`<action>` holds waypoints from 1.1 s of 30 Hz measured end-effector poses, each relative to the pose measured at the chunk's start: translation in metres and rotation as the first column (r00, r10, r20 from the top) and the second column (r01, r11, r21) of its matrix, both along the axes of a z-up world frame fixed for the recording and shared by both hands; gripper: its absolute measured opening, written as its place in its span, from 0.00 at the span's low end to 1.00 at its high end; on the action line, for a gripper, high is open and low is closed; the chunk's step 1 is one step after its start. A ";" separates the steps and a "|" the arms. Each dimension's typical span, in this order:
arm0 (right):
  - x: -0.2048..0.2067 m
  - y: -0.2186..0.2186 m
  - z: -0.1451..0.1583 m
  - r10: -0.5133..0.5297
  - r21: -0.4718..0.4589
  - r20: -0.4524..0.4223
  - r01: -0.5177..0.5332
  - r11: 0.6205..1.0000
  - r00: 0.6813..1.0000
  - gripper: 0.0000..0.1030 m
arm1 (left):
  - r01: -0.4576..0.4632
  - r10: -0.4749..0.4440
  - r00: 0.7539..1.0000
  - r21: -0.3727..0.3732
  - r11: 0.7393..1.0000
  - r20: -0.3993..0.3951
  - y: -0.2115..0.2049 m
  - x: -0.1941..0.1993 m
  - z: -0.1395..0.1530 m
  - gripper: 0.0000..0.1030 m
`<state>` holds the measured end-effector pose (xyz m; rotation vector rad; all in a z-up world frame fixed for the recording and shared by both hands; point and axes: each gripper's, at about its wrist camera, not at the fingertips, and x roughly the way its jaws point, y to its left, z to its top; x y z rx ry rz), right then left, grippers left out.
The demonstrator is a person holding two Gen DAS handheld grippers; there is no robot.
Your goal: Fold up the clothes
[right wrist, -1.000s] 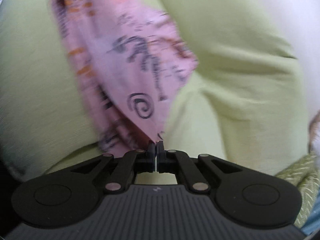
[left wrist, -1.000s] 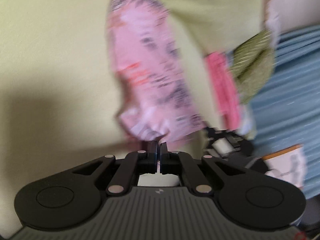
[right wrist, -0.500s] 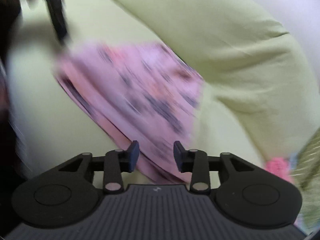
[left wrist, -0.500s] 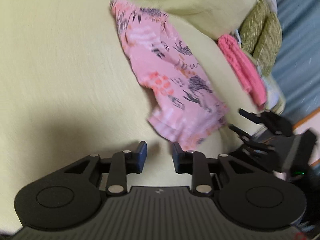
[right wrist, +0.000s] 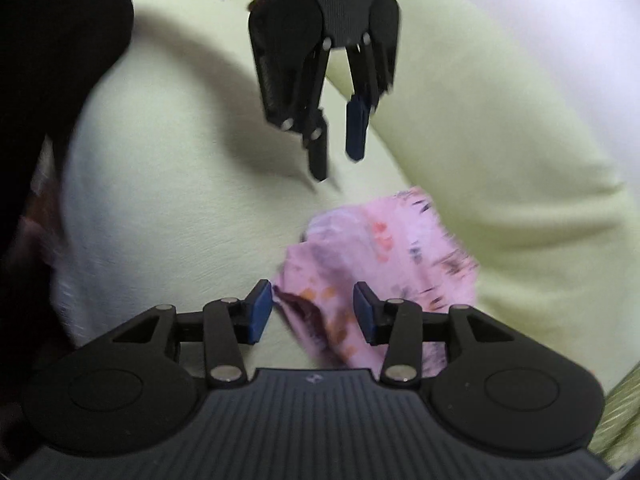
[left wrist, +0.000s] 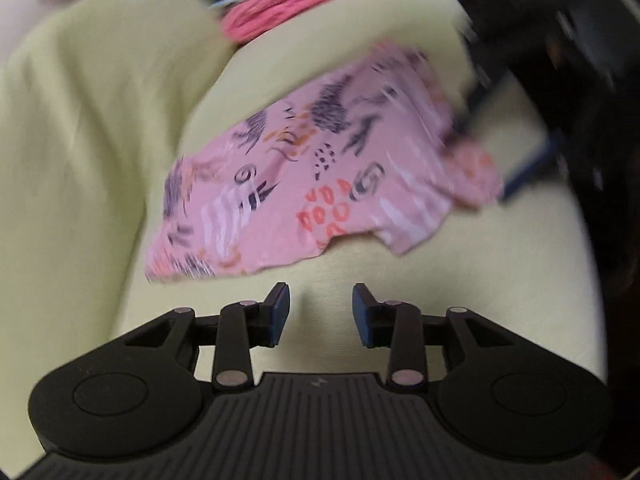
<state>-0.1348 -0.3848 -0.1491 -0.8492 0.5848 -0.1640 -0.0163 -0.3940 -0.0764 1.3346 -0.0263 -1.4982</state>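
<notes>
**Garment let go, both grippers free**

The left gripper (left wrist: 320, 312) stands with its jaws apart and nothing between them, only pale green cushion beneath; they have just been opening. The right gripper (right wrist: 313, 312) is likewise parted, its blue pads (right wrist: 258, 312) on either side of a fold of cloth but not pressing on it, and it too has just been opening.

The pink patterned cotton garment (left wrist: 320, 176) lies loose on the yellow-green sofa seat (left wrist: 460, 280), crumpled at one end, near the backrest. A coral-pink knitted piece (left wrist: 288, 8) sits further back among other clothes.

By my reading, this is the release between folds: the cloth has been laid down and no fold looks finished. The next move likely calls for picking two fresh edges or corners and closing on them squarely.
</notes>
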 end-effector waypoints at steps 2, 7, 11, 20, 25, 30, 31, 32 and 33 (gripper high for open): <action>0.004 0.002 -0.006 -0.006 -0.057 0.018 0.007 0.998 1.000 0.33 | 0.093 -0.091 0.992 -0.012 0.996 0.086 0.002 -0.004 -0.012 0.41; 0.008 -0.009 0.006 -0.040 0.059 0.042 0.037 0.998 0.998 0.02 | 0.307 -0.281 0.924 -0.064 0.950 0.258 0.009 -0.012 -0.035 0.42; 0.003 -0.012 0.025 -0.036 0.166 0.061 0.026 0.986 0.998 0.02 | 0.401 -0.354 0.881 -0.098 0.911 0.315 0.005 -0.008 -0.048 0.42; -0.010 -0.012 0.054 -0.047 0.412 0.031 0.030 0.911 0.998 0.03 | 0.461 -0.450 0.860 0.012 0.887 0.242 0.015 -0.006 -0.037 0.03; -0.022 -0.011 0.070 0.046 0.534 0.018 -0.048 0.844 0.999 0.03 | 0.444 -0.452 0.876 0.083 0.892 0.167 0.046 -0.006 -0.016 0.03; -0.021 -0.021 0.072 0.062 0.638 0.009 -0.053 0.768 0.998 0.03 | 0.421 -0.436 0.884 0.117 0.899 0.169 0.058 -0.013 -0.016 0.05; -0.021 -0.025 0.074 0.052 0.658 0.011 -0.047 0.751 0.999 0.03 | 0.413 -0.428 0.888 0.117 0.903 0.169 0.057 -0.014 -0.017 0.11; -0.021 -0.029 0.076 0.043 0.673 0.012 -0.039 0.738 0.999 0.03 | 0.402 -0.417 0.894 0.118 0.908 0.165 0.056 -0.015 -0.019 0.12; -0.019 -0.036 0.081 0.032 0.685 0.013 -0.033 0.728 0.999 0.03 | 0.392 -0.406 0.899 0.111 0.913 0.166 0.057 -0.015 -0.020 0.13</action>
